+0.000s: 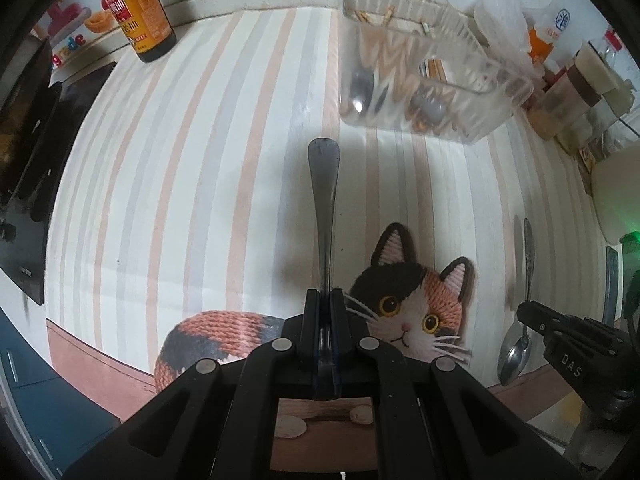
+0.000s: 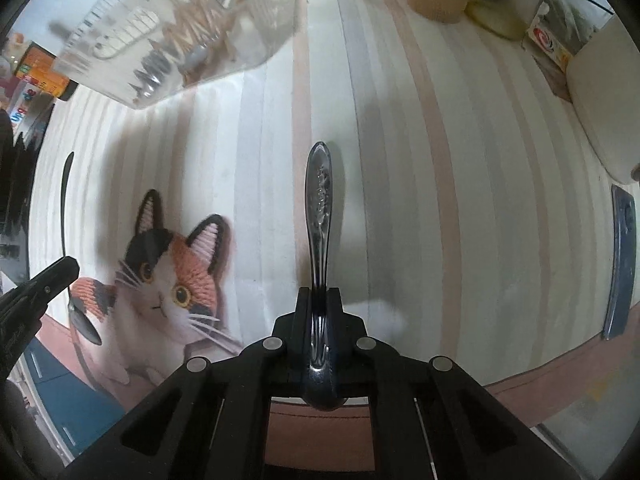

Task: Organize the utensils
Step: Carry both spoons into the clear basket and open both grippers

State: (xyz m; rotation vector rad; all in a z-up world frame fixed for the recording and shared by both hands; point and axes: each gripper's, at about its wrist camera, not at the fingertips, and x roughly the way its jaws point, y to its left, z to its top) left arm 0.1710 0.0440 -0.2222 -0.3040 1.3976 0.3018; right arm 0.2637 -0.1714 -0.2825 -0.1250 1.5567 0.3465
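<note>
Left tool point(image 1: 325, 300) clamped tight on a plain steel utensil point(image 1: 324, 200), handle end pointing forward, held above the striped mat point(image 1: 200, 180) on the table. Right tool point(image 2: 319, 300) likewise closed hard around an embossed spoon point(image 2: 319, 200), patterned handle forward, bowl tucked back between the jaws. Both seen again from the opposite wrist: right tool low at the right edge of the left view with its spoon's bowl hanging just by the fingertips; left tool at the left edge of the right view. Ahead, a clear plastic organizer bin point(image 1: 500, 92) resting on the mat, already holding spoons and wooden chopsticks, well apart from both held pieces. Printed calico cat point(image 1: 416, 304) on the mat between the two tools. Dark sauce bottle point(image 1: 138, 12) upright at the far left of the mat; jars and containers point(image 1: 576, 92) crowded beyond the bin on the right. Blue-handled item point(image 2: 622, 264) lying at the mat's right edge, kind impossible to tell.
</note>
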